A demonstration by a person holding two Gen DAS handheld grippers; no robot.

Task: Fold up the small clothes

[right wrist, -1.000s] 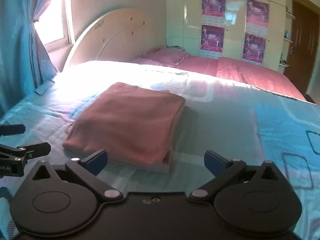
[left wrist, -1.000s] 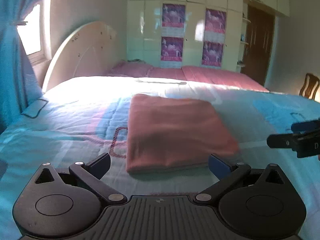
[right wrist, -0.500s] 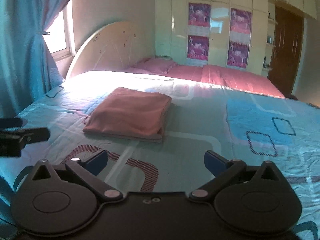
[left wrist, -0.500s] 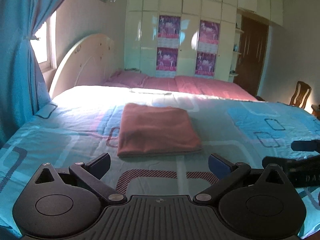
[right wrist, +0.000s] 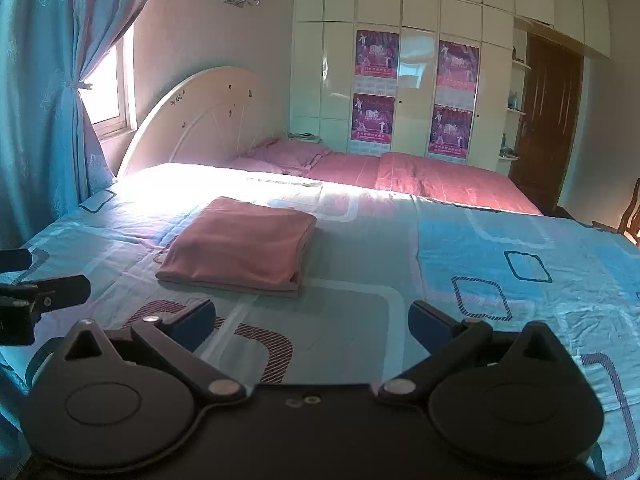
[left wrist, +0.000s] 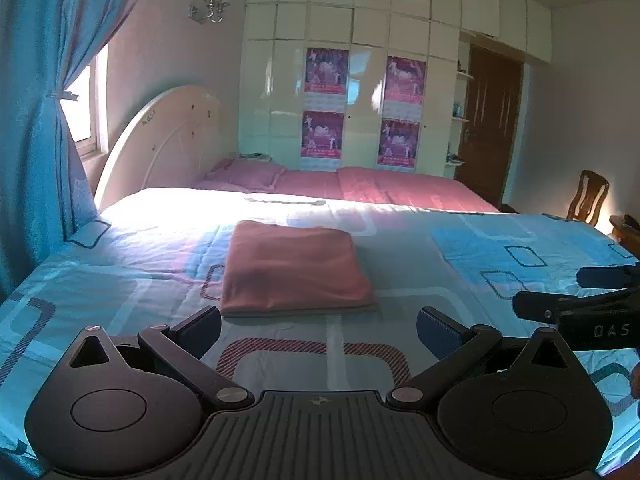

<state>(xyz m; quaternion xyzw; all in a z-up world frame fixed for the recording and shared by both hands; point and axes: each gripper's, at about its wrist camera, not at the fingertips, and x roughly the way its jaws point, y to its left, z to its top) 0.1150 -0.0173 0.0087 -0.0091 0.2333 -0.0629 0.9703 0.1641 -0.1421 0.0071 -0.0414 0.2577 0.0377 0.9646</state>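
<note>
The pink garment (left wrist: 296, 268) lies folded flat on the bed (left wrist: 500, 248), apparently finished, though its far edge is hard to judge. I'd just check its corners. My left gripper (left wrist: 319, 326) and right gripper (right wrist: 311, 324) hover level, well short of it, jaws wide, empty.

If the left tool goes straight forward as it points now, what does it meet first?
Probably the folded pink cloth. It lies directly ahead of the open left tool, with only bare bedsheet between them; depth is unclear.
</note>
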